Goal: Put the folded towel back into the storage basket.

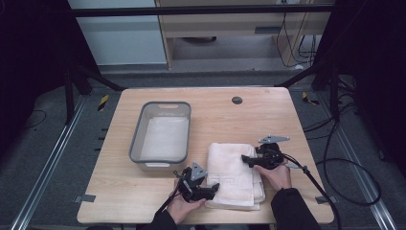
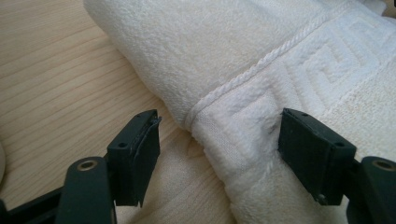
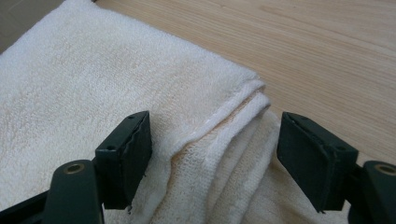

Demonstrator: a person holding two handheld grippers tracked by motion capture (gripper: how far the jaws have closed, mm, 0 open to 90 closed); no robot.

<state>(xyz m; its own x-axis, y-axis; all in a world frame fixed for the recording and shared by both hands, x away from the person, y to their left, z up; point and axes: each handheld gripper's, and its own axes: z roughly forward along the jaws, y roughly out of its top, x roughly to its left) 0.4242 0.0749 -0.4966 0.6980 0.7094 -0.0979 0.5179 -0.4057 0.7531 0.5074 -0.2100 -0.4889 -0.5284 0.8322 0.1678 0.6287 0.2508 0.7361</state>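
A folded white towel [image 1: 234, 172] lies on the wooden table [image 1: 249, 120], right of centre near the front edge. My left gripper [image 1: 215, 187] is at the towel's front left corner, low over the table. In the left gripper view it [image 2: 219, 140] is open, and a corded fold of the towel [image 2: 210, 46] sits between the jaws without being squeezed. My right gripper [image 1: 245, 159] rests over the towel's upper right part. In the right gripper view it [image 3: 215, 140] is also open, straddling the layered edges at a corner of the towel [image 3: 93, 70].
A grey plastic basket [image 1: 136, 139] with a white cloth lying flat inside stands left of the towel, close to my left gripper. A small dark round cap [image 1: 237, 100] sits in the table near its far edge. Cables [image 1: 335, 163] trail off the right side.
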